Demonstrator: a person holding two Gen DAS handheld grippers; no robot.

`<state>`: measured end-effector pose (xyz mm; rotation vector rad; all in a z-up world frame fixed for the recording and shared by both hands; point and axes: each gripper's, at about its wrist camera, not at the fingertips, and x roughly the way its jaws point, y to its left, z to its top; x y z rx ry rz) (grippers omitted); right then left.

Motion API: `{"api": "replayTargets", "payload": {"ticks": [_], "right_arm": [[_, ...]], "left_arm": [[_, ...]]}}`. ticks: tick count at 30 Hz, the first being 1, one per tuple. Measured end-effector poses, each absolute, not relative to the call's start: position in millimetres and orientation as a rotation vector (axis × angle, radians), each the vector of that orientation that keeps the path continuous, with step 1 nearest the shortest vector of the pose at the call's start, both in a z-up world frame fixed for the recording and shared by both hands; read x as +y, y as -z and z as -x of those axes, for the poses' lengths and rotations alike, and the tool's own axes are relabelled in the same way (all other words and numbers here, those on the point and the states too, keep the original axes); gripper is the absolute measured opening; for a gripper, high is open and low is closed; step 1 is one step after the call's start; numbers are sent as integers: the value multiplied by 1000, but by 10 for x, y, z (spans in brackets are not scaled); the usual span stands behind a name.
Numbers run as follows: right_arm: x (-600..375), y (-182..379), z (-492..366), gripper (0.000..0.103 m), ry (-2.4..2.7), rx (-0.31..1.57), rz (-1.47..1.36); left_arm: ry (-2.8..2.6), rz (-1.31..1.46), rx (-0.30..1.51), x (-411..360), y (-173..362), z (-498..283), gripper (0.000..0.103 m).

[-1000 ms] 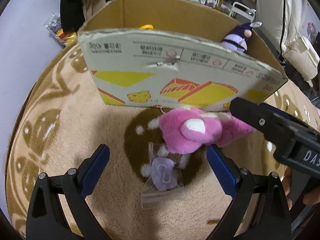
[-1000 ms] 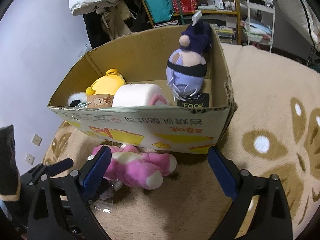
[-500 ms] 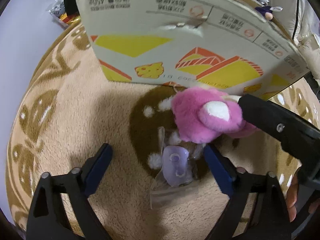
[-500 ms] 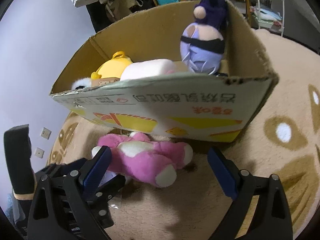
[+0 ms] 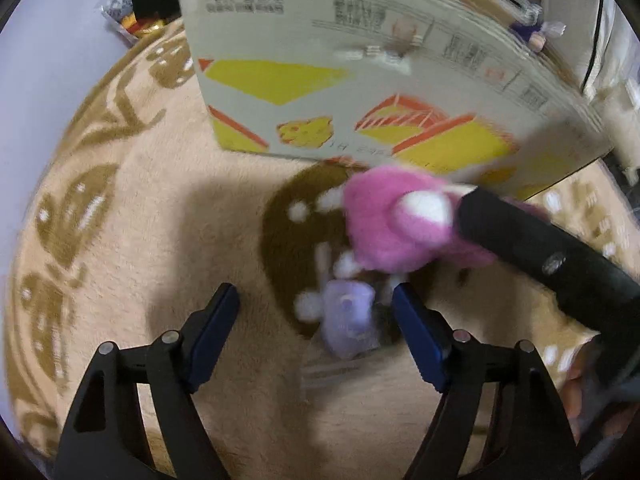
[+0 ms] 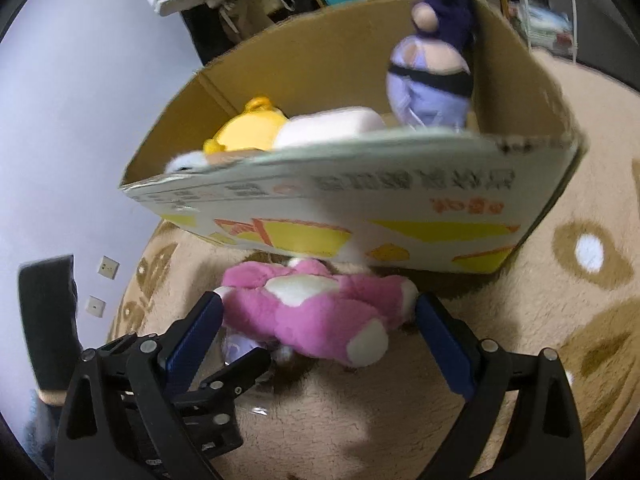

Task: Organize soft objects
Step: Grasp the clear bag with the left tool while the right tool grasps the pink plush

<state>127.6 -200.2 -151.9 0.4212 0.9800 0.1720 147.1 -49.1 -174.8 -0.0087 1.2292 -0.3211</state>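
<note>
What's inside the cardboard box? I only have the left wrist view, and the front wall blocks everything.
Observer: In the right wrist view, a yellow plush and a white roll-shaped plush lie low behind the front wall of the cardboard box.
Operator: Anything else in there?
Observer: A purple doll stands upright at the back, against the wall on that view's right.
Operator: Has the right gripper got the pink plush?
Observer: Not yet. The right gripper is open, with one finger on either side of the pink plush lying on the rug.
</note>
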Motion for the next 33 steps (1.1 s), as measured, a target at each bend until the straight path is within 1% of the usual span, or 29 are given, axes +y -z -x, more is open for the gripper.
{"api": "replayTargets", "payload": {"ticks": [3, 11, 12, 13, 14, 16, 18, 21, 24, 25, 26, 27, 28, 29, 30, 32, 33], "right_arm": [[-1912, 1475, -1289, 101, -168, 971, -364], [-1929, 1530, -1346, 103, -148, 994, -384], [-1919, 1558, -1361, 103, -145, 1002, -379], [-1915, 1580, -1367, 103, -148, 1004, -378], [-1920, 1589, -1368, 103, -148, 1000, -379], [-1946, 1582, -1372, 103, -152, 991, -399], [-1981, 1573, -1369, 100, -149, 986, -420], [-2012, 1573, -1345, 97, -147, 988, -430], [-2043, 1546, -1314, 90, -137, 976, -440], [-2054, 1531, -1302, 80, -128, 969, -441], [-2079, 1514, -1288, 68, -111, 964, -436], [-2099, 1508, -1284, 66, -100, 964, -430], [-2139, 1519, -1278, 63, -102, 971, -451], [-2167, 1529, -1272, 60, -101, 975, -471], [-2187, 1535, -1263, 58, -98, 976, -485], [-2184, 1497, -1249, 48, -95, 968, -460], [-2171, 1464, -1240, 45, -92, 958, -442]], "left_arm": [[316, 27, 1231, -448, 1739, -1488, 79], [308, -75, 1240, -602, 1833, -1428, 79], [305, -92, 1234, -631, 1840, -1410, 77], [299, -103, 1231, -645, 1847, -1401, 72], [290, -108, 1231, -643, 1853, -1401, 65], [284, -101, 1231, -648, 1847, -1391, 58], [287, -92, 1231, -635, 1840, -1389, 46], [295, -83, 1227, -601, 1826, -1383, 38], [304, -81, 1214, -582, 1789, -1356, 34], [306, -78, 1211, -552, 1751, -1380, 33], [311, -74, 1205, -552, 1733, -1371, 30], [314, -73, 1200, -564, 1729, -1364, 22], [318, -72, 1194, -546, 1718, -1355, 21], [322, -69, 1190, -534, 1700, -1348, 17], [325, -68, 1185, -530, 1688, -1341, 17], [315, -82, 1168, -532, 1646, -1313, 16], [313, -85, 1162, -527, 1629, -1301, 15]]}}
